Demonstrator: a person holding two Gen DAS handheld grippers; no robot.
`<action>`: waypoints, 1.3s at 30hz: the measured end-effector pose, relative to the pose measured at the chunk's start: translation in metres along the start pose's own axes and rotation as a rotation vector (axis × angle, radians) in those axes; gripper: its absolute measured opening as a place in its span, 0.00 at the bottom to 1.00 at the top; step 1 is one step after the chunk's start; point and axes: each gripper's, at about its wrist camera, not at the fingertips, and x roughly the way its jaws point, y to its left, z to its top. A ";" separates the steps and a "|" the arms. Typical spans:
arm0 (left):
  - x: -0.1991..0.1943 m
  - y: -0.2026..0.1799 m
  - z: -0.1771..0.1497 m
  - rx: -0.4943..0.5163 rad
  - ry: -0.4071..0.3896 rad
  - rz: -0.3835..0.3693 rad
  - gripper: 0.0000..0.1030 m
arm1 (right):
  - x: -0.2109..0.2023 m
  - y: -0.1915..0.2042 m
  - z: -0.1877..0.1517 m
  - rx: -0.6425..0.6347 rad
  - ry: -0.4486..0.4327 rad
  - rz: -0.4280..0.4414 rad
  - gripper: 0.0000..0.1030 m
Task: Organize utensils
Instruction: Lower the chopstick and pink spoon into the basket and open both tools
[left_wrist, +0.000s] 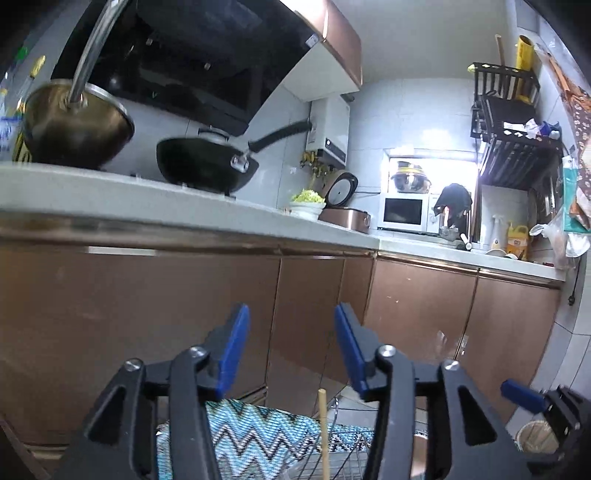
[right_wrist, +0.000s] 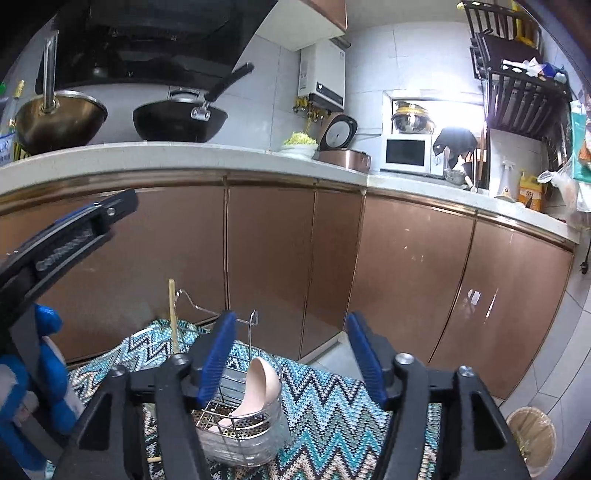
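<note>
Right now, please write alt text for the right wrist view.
The open right gripper hangs over a wire utensil holder containing a pink spoon and a wooden chopstick, on a zigzag mat before brown cabinets.

Zigzag rug (right_wrist: 332, 413) carries wire utensil rack (right_wrist: 236, 424), perhaps chopsticks too.

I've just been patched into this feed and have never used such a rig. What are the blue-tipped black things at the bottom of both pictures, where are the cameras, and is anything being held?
There is no robot: a person carries a hand-held gripper in each hand, each with a fisheye camera looking along its two blue-padded fingers. One picture looks out from the left hand-held gripper, the other from the right hand-held gripper. Both are open and hold nothing. Below them a wire utensil rack sits on a zigzag mat, with a pink spoon and a wooden stick standing in it. Behind are brown cabinets and a counter with two woks.
</note>
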 end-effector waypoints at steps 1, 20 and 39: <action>-0.009 0.002 0.007 0.011 -0.007 -0.001 0.51 | -0.009 -0.002 0.004 0.002 -0.009 -0.008 0.73; -0.174 0.068 0.100 0.118 -0.126 0.123 0.91 | -0.187 -0.017 0.066 0.047 -0.212 -0.065 1.00; -0.263 0.098 0.131 0.091 -0.153 0.190 1.00 | -0.304 -0.015 0.077 0.069 -0.340 -0.022 1.00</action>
